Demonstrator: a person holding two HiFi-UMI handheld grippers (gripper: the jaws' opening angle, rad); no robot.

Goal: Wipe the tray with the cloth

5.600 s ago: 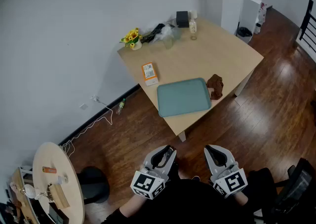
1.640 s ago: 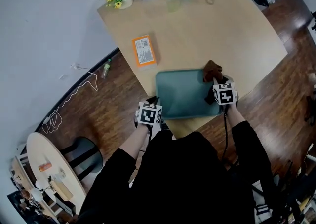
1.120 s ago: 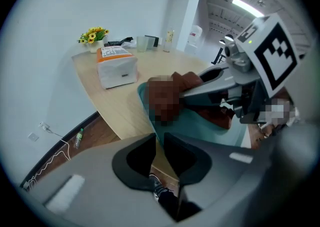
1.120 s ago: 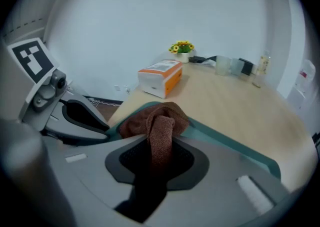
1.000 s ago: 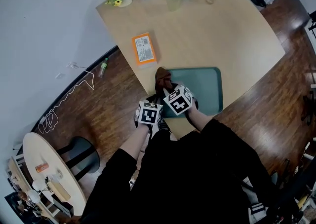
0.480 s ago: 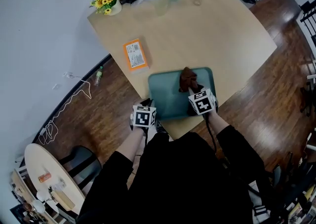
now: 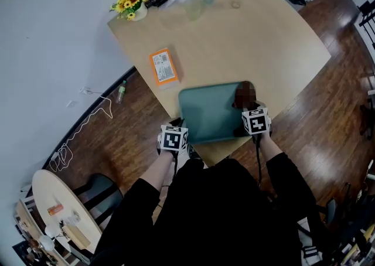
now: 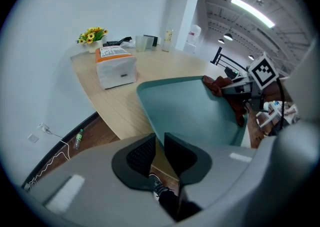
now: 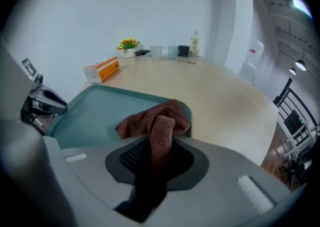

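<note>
Seen from overhead, a person in black stands at the near edge of a pale wooden table [image 7: 258,36] with a tool in each hand. At the upper left of the frame a small pot of sunflowers [image 7: 129,1] sits at the table's far corner. Below it an orange box [image 7: 163,66] lies flat, well apart from the work.

At lower centre-left, the left tool [image 8: 156,146] is clenched on the near left rim of the teal tray [image 7: 208,109]. Its own camera shows the tray's edge running in between two almost closed jaws. This grip appears meant to pin the tray so that it does not slide across the smooth table while it is rubbed.

The tray lies at the table's near edge, in the middle of the frame, and its inside is bare apart from the cloth.

To the right, the right tool [image 9: 159,153] is clamped on a brown cloth [image 9: 160,118]. A fold of it is pinched between the jaws, and the loose bunch spills forward onto the tray's right side, just inside the rim near the far right corner. Held this way, the soft wad rather than the hard jaws meets the tray, which suits wiping.

Dark wooden floor [image 7: 328,118] fills the right of the frame
</note>
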